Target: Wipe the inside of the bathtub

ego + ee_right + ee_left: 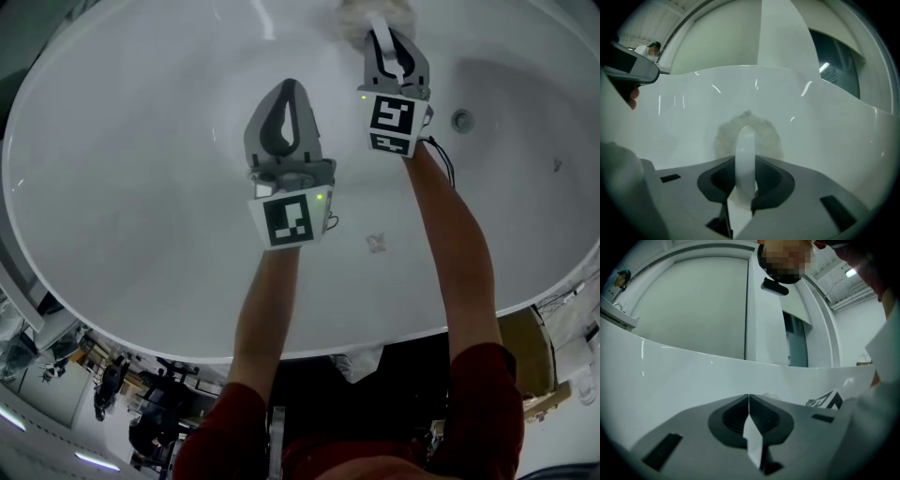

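While the right gripper (pixel 389 45) reaches to the far wall of the bathtub (pixel 141 187), its jaws are clamped on the white handle (pixel 745 154) of a scrubbing pad (pixel 723 136). The round, fuzzy pad lies flat against the white inner wall, high on the far side. In the head view the gripper body covers most of the pad – only a fuzzy edge shows beyond the jaw tips.

The left gripper (pixel 281 108) hangs over the middle of the tub, beside the right one and nearer the person. Its jaws are pressed together, meeting on a thin line, and point at the tub's far wall; they touch no surface.

Surroundings:
- A round fitting (pixel 461 120) sits in the tub wall just right of the right gripper.
- A dark cable (pixel 442 155) runs from the right gripper's marker cube along the forearm.
- A small pale scrap (pixel 376 243) lies on the tub floor between the two forearms.
- Both forearms cross the near rim – red sleeves (pixel 483 394) show below it.
- Dark clutter (pixel 122 384) shows outside the tub, below the near rim at lower left.
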Demonstrator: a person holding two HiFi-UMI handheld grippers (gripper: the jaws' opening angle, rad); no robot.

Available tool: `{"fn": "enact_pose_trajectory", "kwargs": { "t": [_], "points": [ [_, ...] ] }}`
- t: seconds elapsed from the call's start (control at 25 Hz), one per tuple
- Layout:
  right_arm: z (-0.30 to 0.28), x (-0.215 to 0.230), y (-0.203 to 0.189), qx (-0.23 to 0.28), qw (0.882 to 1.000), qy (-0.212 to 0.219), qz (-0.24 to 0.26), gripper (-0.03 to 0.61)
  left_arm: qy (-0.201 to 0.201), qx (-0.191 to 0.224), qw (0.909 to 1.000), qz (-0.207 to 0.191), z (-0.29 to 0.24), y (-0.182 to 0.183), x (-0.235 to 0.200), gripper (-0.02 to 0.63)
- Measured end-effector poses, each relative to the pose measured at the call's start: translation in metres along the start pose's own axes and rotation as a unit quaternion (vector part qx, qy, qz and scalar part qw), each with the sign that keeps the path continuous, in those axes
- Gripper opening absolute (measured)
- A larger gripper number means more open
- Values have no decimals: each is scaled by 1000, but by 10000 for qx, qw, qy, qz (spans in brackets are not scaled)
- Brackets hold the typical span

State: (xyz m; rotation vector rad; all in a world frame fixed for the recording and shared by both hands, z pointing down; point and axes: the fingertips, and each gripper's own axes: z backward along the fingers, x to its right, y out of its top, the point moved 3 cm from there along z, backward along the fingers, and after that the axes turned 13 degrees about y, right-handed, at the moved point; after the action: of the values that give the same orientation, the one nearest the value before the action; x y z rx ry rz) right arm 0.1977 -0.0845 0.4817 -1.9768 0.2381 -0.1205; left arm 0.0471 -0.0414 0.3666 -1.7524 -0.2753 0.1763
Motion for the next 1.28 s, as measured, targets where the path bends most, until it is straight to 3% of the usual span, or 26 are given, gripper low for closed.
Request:
{"fn": "enact_pose_trajectory", "kwargs": {
  "t": [0.2, 0.4, 0.6, 0.72, 0.96, 1.28],
  "points": [
    [35, 81, -29, -46, 9980, -510, -364, 91, -201, 4, 9998, -51, -9, -2, 66, 17],
    [70, 156, -56, -155, 9955, -851, -384, 92, -497, 38, 9987, -124, -16, -1, 135, 17],
    [112, 241, -88, -321, 9809, -1646, -990, 92, -756, 4, 9969, -218, -20, -5, 189, 17],
    [129, 259, -99, -394, 9781, -1791, -981, 92, -891, 1, 9957, -252, -23, -7, 214, 17],
    [170, 284, -114, -317, 9541, -2480, -1650, 92, -1084, 15, 9938, -259, -21, -1, 241, 17],
    [174, 280, -99, -519, 9526, -2443, -1737, 92, -880, 112, 9960, -110, -12, 23, 210, 17]
  ]
}}
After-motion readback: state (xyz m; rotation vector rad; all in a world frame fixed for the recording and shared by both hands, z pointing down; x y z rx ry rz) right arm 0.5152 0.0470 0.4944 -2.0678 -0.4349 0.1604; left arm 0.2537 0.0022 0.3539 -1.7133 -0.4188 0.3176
